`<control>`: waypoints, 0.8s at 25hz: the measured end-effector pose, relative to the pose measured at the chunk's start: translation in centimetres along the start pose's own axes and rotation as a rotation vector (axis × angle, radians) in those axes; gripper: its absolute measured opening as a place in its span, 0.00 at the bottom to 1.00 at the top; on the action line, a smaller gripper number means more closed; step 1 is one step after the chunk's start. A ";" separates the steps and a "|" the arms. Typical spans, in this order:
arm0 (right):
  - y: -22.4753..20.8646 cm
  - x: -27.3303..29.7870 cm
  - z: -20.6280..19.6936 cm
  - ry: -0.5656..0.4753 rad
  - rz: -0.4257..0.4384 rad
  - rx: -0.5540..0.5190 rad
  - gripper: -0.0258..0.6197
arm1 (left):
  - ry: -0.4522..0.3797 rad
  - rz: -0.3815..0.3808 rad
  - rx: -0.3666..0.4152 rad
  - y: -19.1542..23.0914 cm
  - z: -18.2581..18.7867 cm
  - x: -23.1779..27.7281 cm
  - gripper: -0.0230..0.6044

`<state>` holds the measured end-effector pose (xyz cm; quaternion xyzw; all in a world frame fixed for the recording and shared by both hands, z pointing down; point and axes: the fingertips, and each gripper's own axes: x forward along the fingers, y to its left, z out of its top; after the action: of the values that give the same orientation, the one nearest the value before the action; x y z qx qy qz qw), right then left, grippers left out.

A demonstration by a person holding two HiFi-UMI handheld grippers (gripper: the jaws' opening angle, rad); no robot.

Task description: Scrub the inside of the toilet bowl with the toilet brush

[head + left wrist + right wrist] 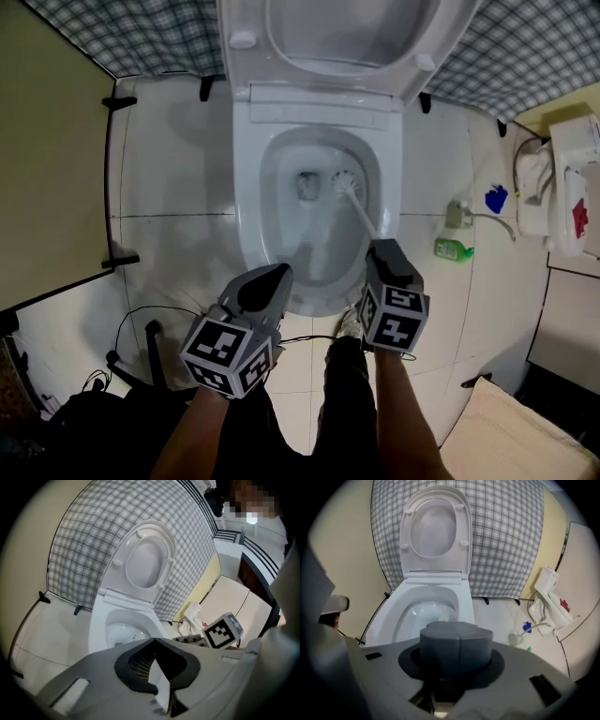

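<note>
Underfoot, pale glossy floor tiles (178,169) are spreading around a white toilet bowl (255,202), whose lid (347,28) is standing raised against a grey checked wall (131,33). A yellow partition (47,159) is closing off the left side, a black cable (141,314) is trailing over the tiles near it, and a green bottle (454,249) is resting on the floor to the right of the bowl. The right gripper (382,246) is reaching over the bowl's front rim, angled downward, and is clamping the white handle of the toilet brush (359,210). The bristle head is sitting low inside the bowl, just beside the drain opening. From the right gripper view the pads are hiding the handle, so the grip is probably near its upper end. The left gripper (279,274) is hovering over the near rim, tips drawn together with nothing between them.
</note>
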<state>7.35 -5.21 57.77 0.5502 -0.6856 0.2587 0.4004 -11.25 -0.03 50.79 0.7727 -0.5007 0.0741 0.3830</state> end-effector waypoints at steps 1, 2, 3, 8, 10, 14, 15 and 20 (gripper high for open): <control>0.0 0.8 1.3 -0.012 0.004 -0.008 0.29 | 0.000 0.002 0.000 0.1 0.0 -0.1 0.05; 0.1 1.4 2.5 -0.022 0.009 -0.017 0.29 | 0.000 0.004 -0.001 0.2 -0.1 -0.2 0.05; 0.2 1.8 3.5 -0.030 0.014 -0.024 0.29 | 0.001 0.004 -0.003 0.2 -0.2 -0.2 0.05; 1.1 1.7 2.6 0.002 0.028 -0.047 0.29 | 0.006 -0.002 -0.011 -0.1 -0.7 -0.2 0.05; 1.4 1.0 0.1 0.050 0.040 -0.049 0.29 | 0.005 -0.005 -0.011 -0.3 -0.6 -0.1 0.05; 3.1 -1.8 -4.4 0.122 0.070 -0.037 0.29 | 0.002 -0.010 -0.012 -0.4 -0.5 0.1 0.05; 3.5 -2.5 -5.3 0.133 0.077 -0.034 0.29 | 0.003 -0.010 -0.013 -0.4 -0.5 0.1 0.05; 3.2 -2.6 -6.3 0.144 0.072 -0.016 0.29 | 0.007 -0.006 -0.022 -0.3 -0.9 0.0 0.05</control>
<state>6.16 2.04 59.37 0.5019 -0.6764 0.3064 0.4434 -10.75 0.57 51.25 0.7696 -0.4978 0.0700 0.3936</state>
